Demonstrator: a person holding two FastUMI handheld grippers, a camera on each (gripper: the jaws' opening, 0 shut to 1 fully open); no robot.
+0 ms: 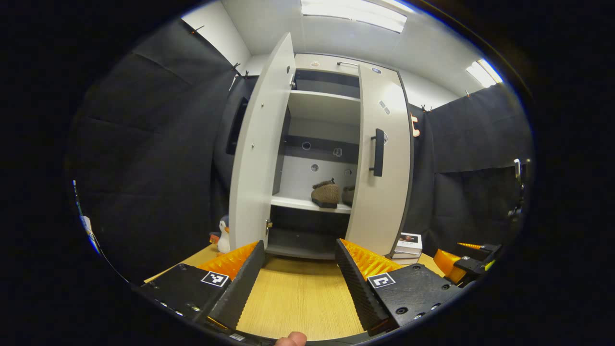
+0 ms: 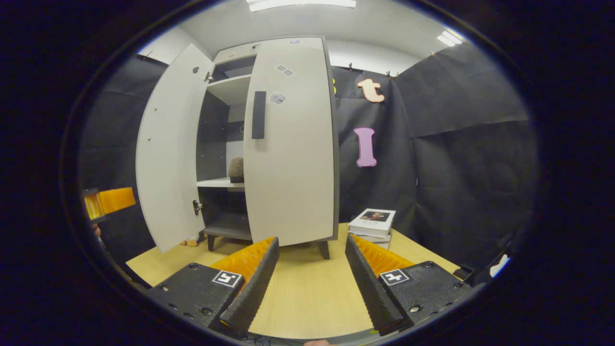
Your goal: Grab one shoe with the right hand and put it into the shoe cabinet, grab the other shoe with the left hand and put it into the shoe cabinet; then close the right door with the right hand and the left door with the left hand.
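Holding apart and empty, the left tool [image 1: 300,269] hovers above the bare wooden surface [image 1: 298,298], its two fingers spread wide with nothing between them. It points straight at the gap between the cabinet doors. The right tool [image 2: 312,269] is likewise released, fingers spread over the same surface, gripping nothing; it sits off to the right of the cabinet, facing the outer face of the right door [image 2: 290,144].

Shoe cabinet [image 1: 326,139]: stands on the surface. Both shoes are on the middle shelf [image 1: 307,203]. One brown shoe [image 1: 325,193] sits in full sight, the second shoe [image 1: 349,194] just beside it, half hidden behind the right door's edge. From the right gripper view, one shoe [image 2: 236,169] peeks out past that door.

Right door: appears closed or very nearly so, its dark handle [image 1: 378,152] facing out. Left door [image 1: 262,144]: swung well open, its inner face toward the left tool.

Judgement: shoe placing done, right door done or nearly done. Step in hand is the left door.

Next move calls for: taking the left tool round to the outer side of the open left door and pushing it shut; tool may stay spread, a flat push should do. Watch the penguin toy [image 1: 224,234] near the door's foot. Stack of books [image 2: 373,224] at right is well apart from the swing.
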